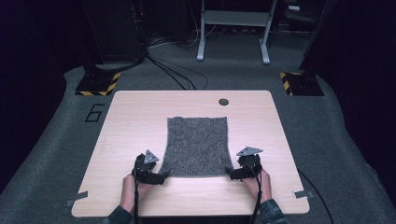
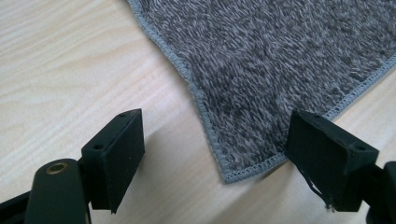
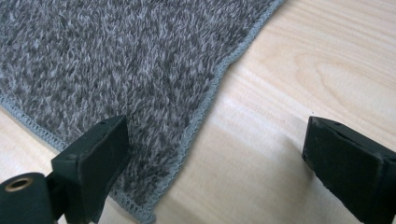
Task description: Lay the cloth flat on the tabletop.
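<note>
At the left, the left gripper [image 1: 161,177] sits low on the bench [image 1: 135,116] at the near left corner of the grey towel [image 1: 198,144], which lies flat and spread in the middle of the bench, its near edge toward the person. In the left gripper view its fingers [image 2: 114,156] stand wide, with the stitched corner [image 2: 233,175] between them: one finger is on bare wood well apart from the hem, the other is just beside or over the near hem, and nothing is pinched. To the right, the right gripper [image 1: 233,173] mirrors it at the near right corner. Its fingers [image 3: 91,161] are also wide and hold nothing; one rests over the pile near the corner [image 3: 140,212], the other is out on bare wood. From here the likely step is a pinch on both corners, and the risks lie there. The towel lies flush on the wood, so a finger may slide over the pile instead of getting under the hem, closing on air or on a few loops that slip free on lifting. If one side catches and the other misses, the towel would swing and crumple. A grab too far from the corner would bunch the fabric and leave any fold crooked.
</note>
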Demonstrator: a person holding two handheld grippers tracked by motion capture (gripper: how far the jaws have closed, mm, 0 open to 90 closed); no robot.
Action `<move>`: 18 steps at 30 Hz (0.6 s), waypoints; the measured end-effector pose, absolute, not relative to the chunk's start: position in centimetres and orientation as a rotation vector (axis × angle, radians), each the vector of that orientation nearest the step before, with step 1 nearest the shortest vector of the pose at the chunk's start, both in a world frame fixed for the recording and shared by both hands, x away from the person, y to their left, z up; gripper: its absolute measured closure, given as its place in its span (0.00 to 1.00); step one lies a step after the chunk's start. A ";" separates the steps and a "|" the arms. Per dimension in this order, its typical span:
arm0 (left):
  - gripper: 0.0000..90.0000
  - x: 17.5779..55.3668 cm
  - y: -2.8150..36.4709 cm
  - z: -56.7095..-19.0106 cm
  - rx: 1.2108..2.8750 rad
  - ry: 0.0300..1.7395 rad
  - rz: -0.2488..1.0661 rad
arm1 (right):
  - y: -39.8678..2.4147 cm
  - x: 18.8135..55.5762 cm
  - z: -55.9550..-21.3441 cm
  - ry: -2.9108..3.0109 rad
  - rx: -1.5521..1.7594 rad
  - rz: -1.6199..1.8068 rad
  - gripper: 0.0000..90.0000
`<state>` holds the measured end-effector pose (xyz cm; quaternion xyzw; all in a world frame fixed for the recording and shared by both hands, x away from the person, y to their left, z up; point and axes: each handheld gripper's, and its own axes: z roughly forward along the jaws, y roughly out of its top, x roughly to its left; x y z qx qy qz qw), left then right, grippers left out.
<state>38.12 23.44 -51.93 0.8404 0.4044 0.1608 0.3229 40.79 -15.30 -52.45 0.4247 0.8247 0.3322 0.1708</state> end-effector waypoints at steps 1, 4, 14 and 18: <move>0.21 37.9 23.4 -51.9 2.219 1.051 0.416 | -15.4 40.6 -52.5 2.350 1.193 0.944 0.08; 0.21 37.3 23.3 -51.9 2.219 1.037 0.414 | -15.6 40.0 -52.5 2.344 1.203 0.955 0.08; 0.21 35.8 23.1 -52.1 2.210 1.032 0.411 | -16.0 38.3 -52.5 2.351 1.186 0.951 0.09; 0.21 35.5 23.2 -52.0 2.218 1.028 0.412 | -16.0 37.8 -52.5 2.338 1.198 0.955 0.09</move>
